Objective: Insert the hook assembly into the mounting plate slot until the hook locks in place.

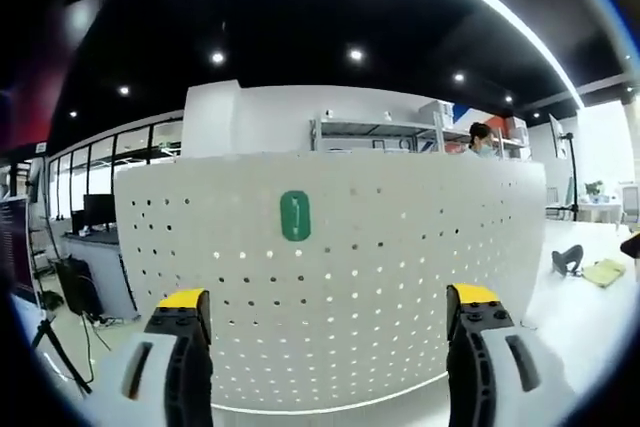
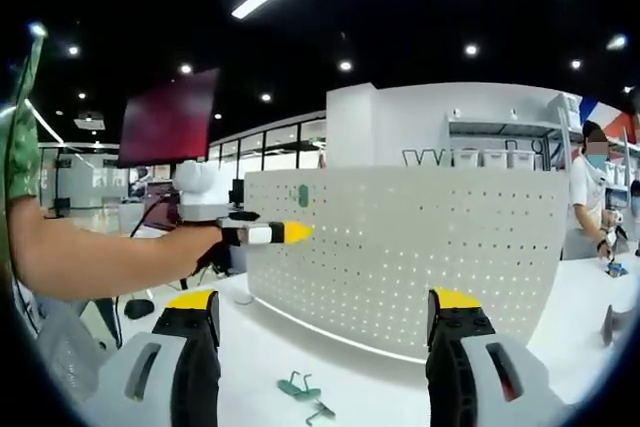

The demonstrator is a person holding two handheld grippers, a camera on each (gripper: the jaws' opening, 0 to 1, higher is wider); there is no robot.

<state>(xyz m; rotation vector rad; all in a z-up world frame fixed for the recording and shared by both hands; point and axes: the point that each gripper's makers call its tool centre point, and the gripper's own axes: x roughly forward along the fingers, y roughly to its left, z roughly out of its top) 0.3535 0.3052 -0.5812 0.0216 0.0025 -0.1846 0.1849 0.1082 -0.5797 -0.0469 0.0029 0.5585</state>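
Two green hooks (image 2: 306, 393) lay on the white bench (image 2: 380, 387) in the right gripper view, near the right claw (image 2: 327, 332) and in front of the pegboard (image 2: 420, 247). They looked like small plastic parts, so I judged them light, stiff and a little slippery; they would slide on the smooth bench if pushed. Best hold, in my opinion, was across the flat body, leaving the insertion end free. Their exact shape was too small to tell.

On the pegboard (image 1: 330, 277) a green plate (image 1: 295, 216) was fixed, upright, in the upper left part; this was the place with the slot. In the right gripper view the plate (image 2: 302, 195) showed small, just beside the tip of the left claw (image 2: 285, 233), which reached in from the left on a bare arm.

In the left gripper view the left claw (image 1: 330, 322) faced the pegboard, its jaws spread wide with nothing between them. The right claw was also spread and held nothing.

Nothing stood between the hooks and the plate. Far right, a person (image 2: 590, 197) stood behind the pegboard, well apart, and some small things (image 1: 590, 267) lay on the bench to the right.
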